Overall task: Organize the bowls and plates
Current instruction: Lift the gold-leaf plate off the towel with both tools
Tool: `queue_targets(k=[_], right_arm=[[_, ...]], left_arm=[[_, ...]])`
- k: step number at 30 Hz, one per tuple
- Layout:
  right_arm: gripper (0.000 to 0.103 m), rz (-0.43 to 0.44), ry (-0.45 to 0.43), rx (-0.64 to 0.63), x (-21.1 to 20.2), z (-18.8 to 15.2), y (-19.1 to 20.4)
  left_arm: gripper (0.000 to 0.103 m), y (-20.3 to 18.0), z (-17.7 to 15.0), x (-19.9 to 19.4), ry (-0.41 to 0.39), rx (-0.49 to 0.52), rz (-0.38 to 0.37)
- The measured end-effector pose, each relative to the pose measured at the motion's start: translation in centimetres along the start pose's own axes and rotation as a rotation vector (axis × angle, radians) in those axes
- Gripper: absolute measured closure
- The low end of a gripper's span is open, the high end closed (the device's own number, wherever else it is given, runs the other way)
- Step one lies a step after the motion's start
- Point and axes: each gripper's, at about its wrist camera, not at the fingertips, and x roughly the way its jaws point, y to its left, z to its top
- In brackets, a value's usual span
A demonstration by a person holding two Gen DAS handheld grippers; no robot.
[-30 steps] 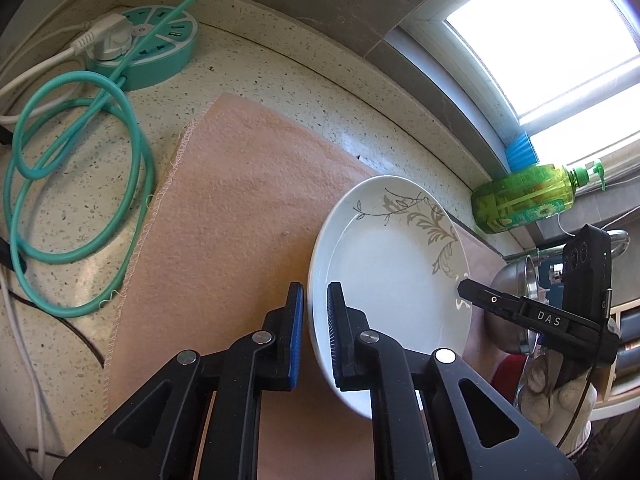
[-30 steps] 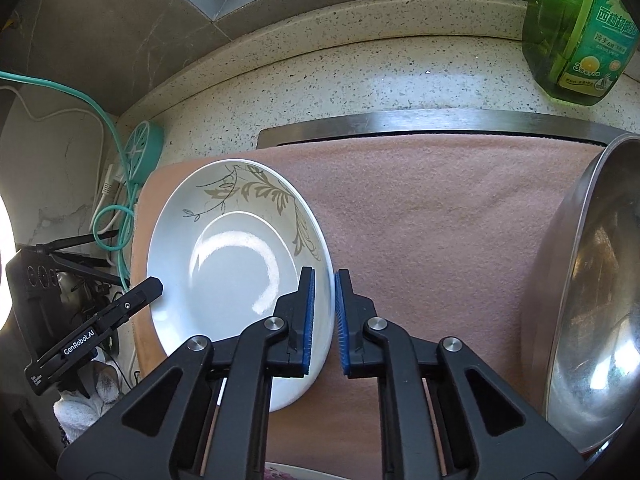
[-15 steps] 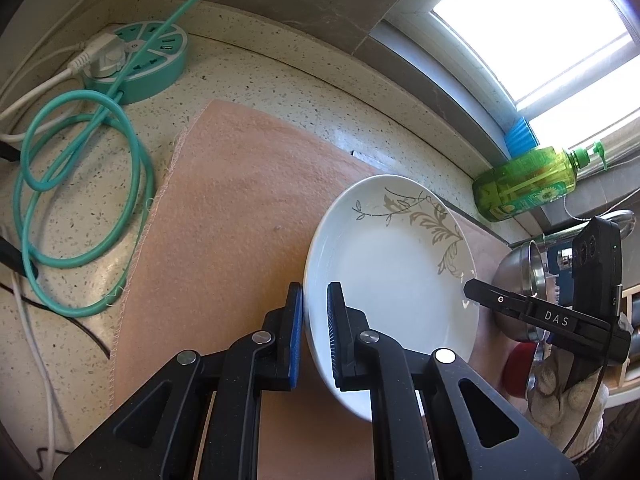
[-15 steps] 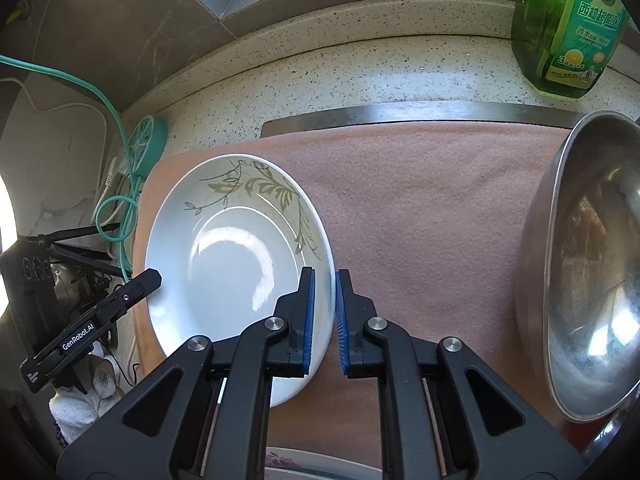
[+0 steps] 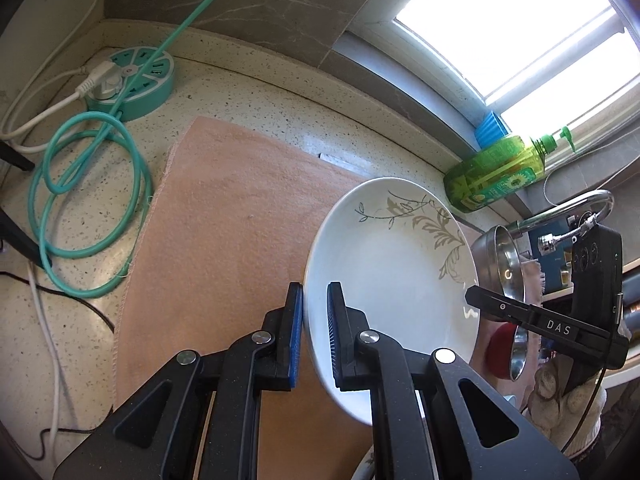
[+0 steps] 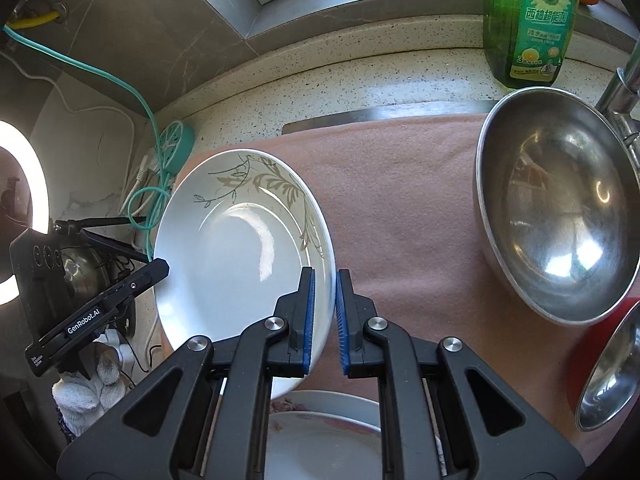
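1. The left gripper [image 5: 315,336] pinches the near-left rim of the white leaf-patterned plate [image 5: 394,276] between its blue pads; the right gripper [image 6: 325,316] pinches the opposite rim, so the plate [image 6: 240,248] hangs between the two, tilted, above the pink cloth [image 5: 224,220].
2. Writing: the far gripper reads "DAS" seen from the left wrist and "GenRobot.AI" seen from the right wrist. The green soap bottle [image 6: 528,20], ahead and right of the right gripper, carries a sunflower and Chinese characters too small to be sure of.
3. Right of the right gripper a large steel bowl [image 6: 556,216] sits on the cloth, a smaller steel bowl [image 6: 608,372] nearer, over something red.
4. Below the right gripper lies another plate [image 6: 324,440], partly hidden.
5. Open cloth lies between plate and large bowl, and left of the left gripper up to the cloth's stitched edge; beyond it are a coiled teal cable [image 5: 92,208] and a round teal power strip [image 5: 132,80].
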Motion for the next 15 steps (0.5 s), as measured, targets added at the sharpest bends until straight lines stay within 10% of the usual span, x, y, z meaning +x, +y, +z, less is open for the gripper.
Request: queue_targets(k=[15], right_arm=[[0.093,0.043,-0.017,0.043,-4.4,-7.1,-1.6]], left_arm=[[0.093,-2.6,-3.9,-2.5,0.001,0.087,-0.030]])
